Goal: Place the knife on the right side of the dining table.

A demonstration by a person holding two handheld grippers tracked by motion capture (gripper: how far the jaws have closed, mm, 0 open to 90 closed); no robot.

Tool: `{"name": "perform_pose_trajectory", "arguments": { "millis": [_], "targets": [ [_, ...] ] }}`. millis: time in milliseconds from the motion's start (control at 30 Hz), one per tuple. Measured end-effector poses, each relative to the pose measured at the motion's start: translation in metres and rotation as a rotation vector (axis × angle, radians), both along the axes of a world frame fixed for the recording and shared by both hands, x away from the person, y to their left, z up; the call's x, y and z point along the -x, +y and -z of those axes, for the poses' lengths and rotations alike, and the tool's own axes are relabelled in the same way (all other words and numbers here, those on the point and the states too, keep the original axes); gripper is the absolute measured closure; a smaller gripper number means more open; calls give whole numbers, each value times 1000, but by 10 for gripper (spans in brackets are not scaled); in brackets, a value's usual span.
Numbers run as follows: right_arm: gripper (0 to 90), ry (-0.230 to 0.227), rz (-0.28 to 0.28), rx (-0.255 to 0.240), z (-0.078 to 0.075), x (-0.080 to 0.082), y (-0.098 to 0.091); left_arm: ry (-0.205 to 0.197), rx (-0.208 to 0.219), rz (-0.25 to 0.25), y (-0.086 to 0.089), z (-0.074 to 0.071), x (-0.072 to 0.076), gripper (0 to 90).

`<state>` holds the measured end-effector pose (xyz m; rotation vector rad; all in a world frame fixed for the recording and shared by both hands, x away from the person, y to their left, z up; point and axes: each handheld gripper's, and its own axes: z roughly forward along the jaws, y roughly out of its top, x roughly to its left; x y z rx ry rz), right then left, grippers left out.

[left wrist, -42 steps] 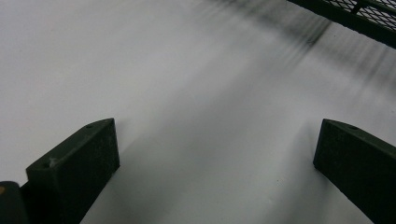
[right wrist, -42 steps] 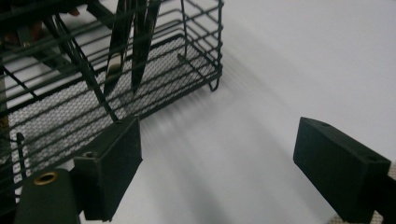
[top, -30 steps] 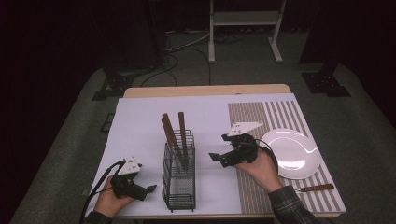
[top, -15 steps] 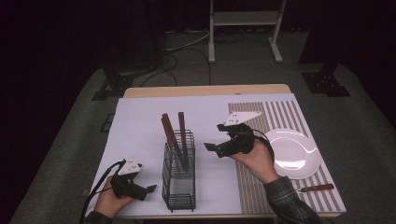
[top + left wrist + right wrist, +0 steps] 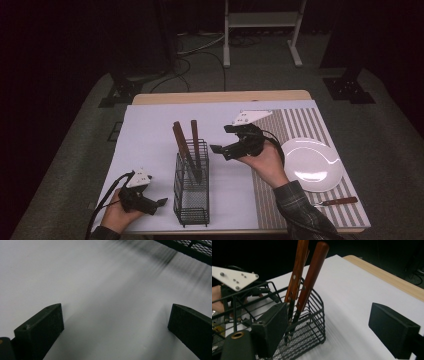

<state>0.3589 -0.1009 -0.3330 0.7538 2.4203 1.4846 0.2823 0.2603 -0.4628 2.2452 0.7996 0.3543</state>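
A black wire basket [image 5: 191,192] stands on the white table cover, with two wooden-handled utensils [image 5: 186,142] leaning upright in it. My right gripper [image 5: 223,140] hovers just right of those handles, raised above the table and pointing left at them, its jaws open and empty. In the right gripper view the wooden-handled utensils [image 5: 299,272] rise from the basket [image 5: 312,315] left of my right gripper [image 5: 329,315]. My left gripper [image 5: 161,202] rests low on the cover, left of the basket's foot. In the left gripper view, my left gripper [image 5: 115,312] is open over bare white cover.
A white plate [image 5: 312,165] lies on the striped placemat [image 5: 300,125] at the right, with a wooden-handled knife [image 5: 340,201] near the mat's front corner. The white cover [image 5: 150,130] stretches behind the basket. A wooden table edge [image 5: 220,96] runs along the back; dark floor and cables lie beyond.
My right gripper has risen and moved left and away from the plate, closer to the utensil handles. Its jaws stay open. The left gripper has kept still.
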Motion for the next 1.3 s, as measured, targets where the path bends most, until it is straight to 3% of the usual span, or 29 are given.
{"name": "perform_pose_trajectory", "arguments": {
  "millis": [433,900,1167,1300],
  "targets": [
    [152,2,-19,-45,-8,-13,19,-2,2,-1,0,0,0,0],
    [245,10,-35,-85,-10,-31,47,1,0,1,0,0,0,0],
    [380,20,-45,-110,-7,-41,57,-1,1,0,0,0,0,0],
    [493,19,-54,-108,-6,-43,62,-1,1,0,0,0,0,0]
  ]
}}
